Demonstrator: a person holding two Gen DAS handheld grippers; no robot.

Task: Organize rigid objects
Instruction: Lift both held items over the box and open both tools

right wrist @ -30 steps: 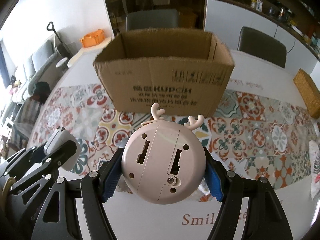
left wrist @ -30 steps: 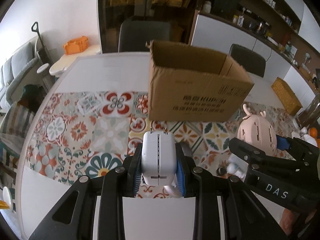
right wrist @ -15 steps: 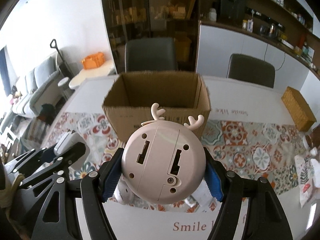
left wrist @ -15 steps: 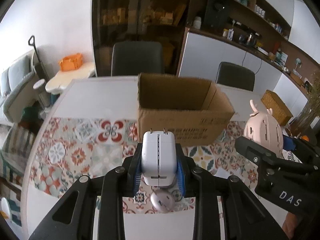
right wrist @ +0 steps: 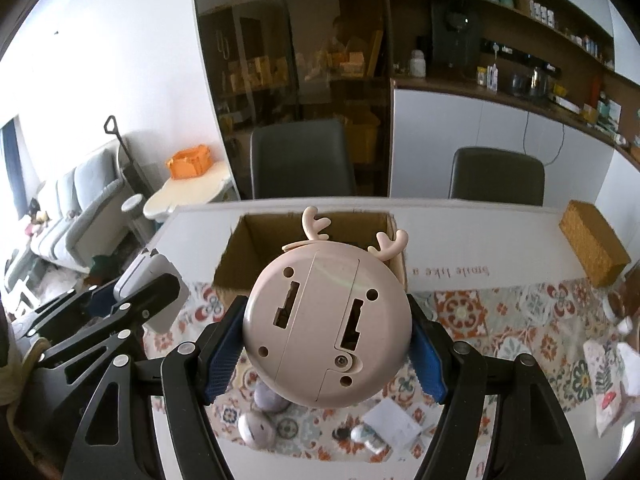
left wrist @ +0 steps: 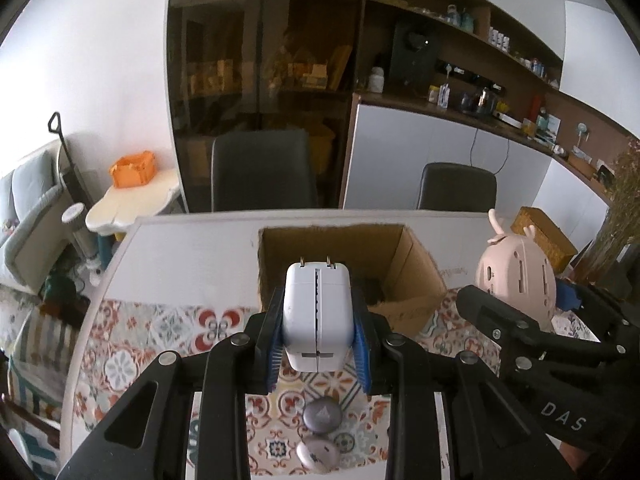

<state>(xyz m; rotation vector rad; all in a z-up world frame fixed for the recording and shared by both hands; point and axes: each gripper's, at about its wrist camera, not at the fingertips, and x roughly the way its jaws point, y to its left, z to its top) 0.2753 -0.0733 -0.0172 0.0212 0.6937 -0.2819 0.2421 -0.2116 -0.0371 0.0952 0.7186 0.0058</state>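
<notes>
Basically both rigid, light, smooth plastic: left claw [left wrist: 318, 334] pinched the charger [left wrist: 317, 316] flanks, right claw [right wrist: 326, 346] clamped the clock [right wrist: 326, 326] across its rim, above the box [left wrist: 416, 276].

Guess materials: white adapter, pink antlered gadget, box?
White adapter: looks like hard glossy plastic, with a moulded centre seam and two metal prongs on top. Pink antlered gadget: apparently matte moulded plastic, given its panel lines, slots and a screw. Box: brown corrugated cardboard with a raw, ragged rim and printed sides.
</notes>
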